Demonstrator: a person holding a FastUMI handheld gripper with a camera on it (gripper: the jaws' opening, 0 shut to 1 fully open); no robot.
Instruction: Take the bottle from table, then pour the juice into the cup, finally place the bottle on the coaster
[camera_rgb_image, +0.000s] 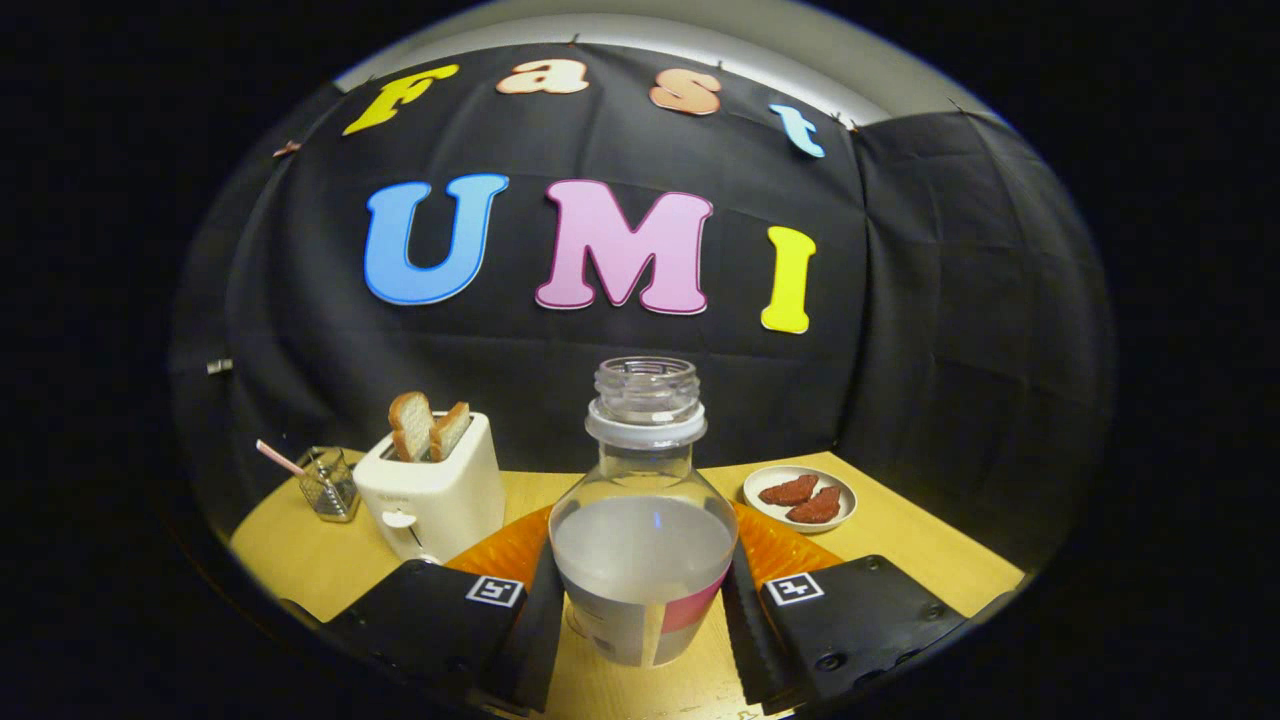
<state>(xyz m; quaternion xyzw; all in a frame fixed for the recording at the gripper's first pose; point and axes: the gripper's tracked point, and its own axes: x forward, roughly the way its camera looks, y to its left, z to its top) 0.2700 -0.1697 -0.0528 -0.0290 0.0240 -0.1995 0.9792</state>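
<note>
Bottle (643, 520) upright between the two fingers of the gripper (640, 610), cap off, cloudy juice up to the shoulder, label band low on the body. Fingers narrowed onto its sides, one pressing at nine o'clock and one at three — held, by the look of it. Base of the bottle hidden behind the fingers, so lifted or resting on the table (900, 540) cannot be told. Orange coaster (790, 545) just behind the bottle, spreading out past both sides at twelve o'clock.

Farther out at ten o'clock, a white toaster (432, 487) with two slices of bread (428, 425) standing in its slots; beyond that, a small glass (330, 484) with a pink straw. At two o'clock, a small plate (800, 497) with two reddish pieces on it.

Judged step: the bottle taken, or the pour over and the set-down at hand — hard to say which. No cup made out for certain. Next move, if setting down: keep the bottle upright, lower it squarely onto the coaster, then ease the fingers apart without tipping it.
</note>
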